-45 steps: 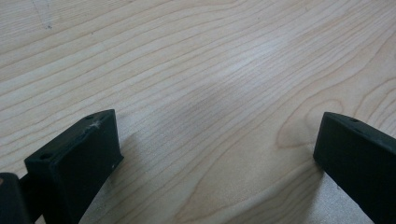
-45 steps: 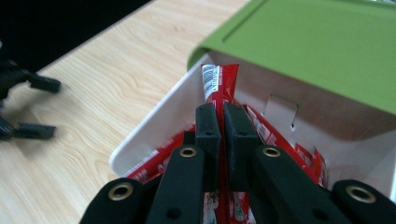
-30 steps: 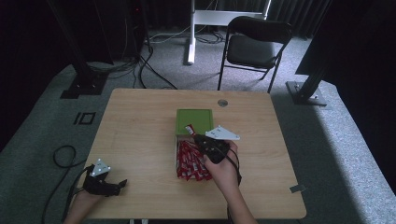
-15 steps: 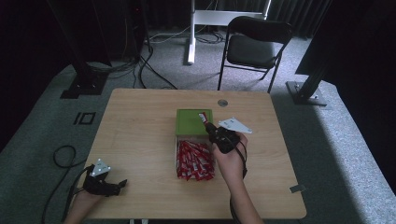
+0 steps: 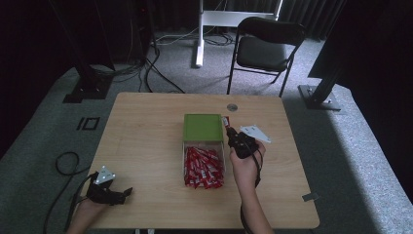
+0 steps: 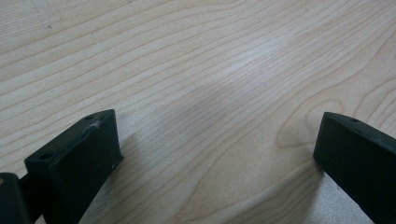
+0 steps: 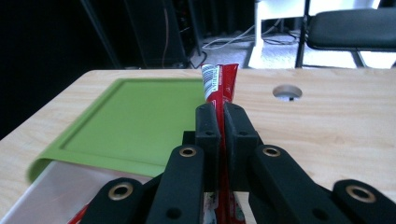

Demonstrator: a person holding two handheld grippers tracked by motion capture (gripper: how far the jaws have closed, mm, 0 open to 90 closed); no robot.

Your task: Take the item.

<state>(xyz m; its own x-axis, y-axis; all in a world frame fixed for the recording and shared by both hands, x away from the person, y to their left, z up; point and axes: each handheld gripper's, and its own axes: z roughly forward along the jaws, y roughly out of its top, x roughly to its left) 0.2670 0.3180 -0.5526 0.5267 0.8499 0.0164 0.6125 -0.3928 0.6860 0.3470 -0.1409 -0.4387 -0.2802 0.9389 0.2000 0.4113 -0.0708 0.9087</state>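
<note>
**Right tool lifts a red sachet beside the green lid**

High view: the right tool [image 5: 229, 127] sits just right of the green lid [image 5: 203, 127], a red sachet [image 5: 225, 121] at its tip. A clear box of sachets [image 5: 203, 167] lies mid-worktop [image 5: 146, 126]. The left tool [image 5: 124, 193] rests at the near left corner.

Left gripper view: jaws wide apart over bare wood.

Right gripper view: jaws clamped on the sachet [image 7: 219, 84], upright, the lid [image 7: 135, 121] to its left.
</note>
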